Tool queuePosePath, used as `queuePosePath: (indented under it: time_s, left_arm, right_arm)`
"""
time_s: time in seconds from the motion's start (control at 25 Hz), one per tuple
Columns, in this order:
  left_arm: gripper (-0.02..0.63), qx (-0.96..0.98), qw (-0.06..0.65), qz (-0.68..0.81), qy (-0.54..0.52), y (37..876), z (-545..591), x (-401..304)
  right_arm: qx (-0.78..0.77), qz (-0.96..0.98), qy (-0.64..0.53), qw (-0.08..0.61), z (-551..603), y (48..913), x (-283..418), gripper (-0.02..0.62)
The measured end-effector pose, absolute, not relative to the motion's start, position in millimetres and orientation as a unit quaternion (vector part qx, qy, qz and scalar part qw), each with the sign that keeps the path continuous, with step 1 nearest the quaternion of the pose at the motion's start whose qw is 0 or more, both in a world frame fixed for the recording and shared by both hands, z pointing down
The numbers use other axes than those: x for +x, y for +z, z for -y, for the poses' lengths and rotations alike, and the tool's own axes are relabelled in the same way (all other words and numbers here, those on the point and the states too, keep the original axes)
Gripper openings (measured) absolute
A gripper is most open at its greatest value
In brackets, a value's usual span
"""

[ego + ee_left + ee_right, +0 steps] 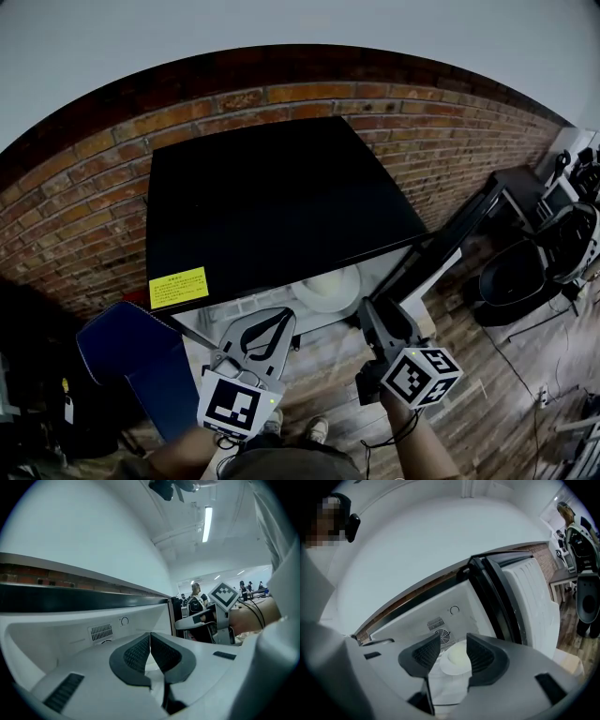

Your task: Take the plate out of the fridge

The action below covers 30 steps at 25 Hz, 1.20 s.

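A white plate (328, 287) lies on a shelf inside the open black fridge (272, 197). In the right gripper view the plate (457, 660) shows ahead between the spread pads, apart from them. My right gripper (368, 309) (453, 645) is open, just outside the fridge's mouth, with nothing gripped. My left gripper (279, 317) (150, 637) is at the mouth's left side, its pads pressed together with nothing between them. The right gripper (202, 620) also shows at the right of the left gripper view.
The fridge door (450, 234) (534, 602) stands swung out to the right. A yellow sticker (178, 288) marks the fridge's top. A brick wall (94, 187) runs behind. A blue seat (131, 361) stands at the left, black chairs (525, 272) at the right.
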<state>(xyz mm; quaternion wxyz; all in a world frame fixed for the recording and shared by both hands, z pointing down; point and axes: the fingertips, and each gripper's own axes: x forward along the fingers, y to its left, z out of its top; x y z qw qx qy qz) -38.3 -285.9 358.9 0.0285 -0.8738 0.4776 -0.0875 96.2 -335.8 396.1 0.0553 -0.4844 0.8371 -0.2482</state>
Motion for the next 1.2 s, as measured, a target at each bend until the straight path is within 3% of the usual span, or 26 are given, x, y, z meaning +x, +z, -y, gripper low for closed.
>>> queuePosePath:
  time_s: [0.96, 1.2]
  left_arm:
    - [0.019, -0.867, 0.010, -0.481, -0.133, 394, 302, -37]
    - [0.019, -0.862, 0.003, -0.486, -0.141, 400, 296, -44]
  right_arm:
    - [-0.459, -0.776, -0.426, 0.070, 377, 502, 82, 0.163]
    - [-0.431, -0.760, -0.475, 0.103, 381, 507, 66, 0.158]
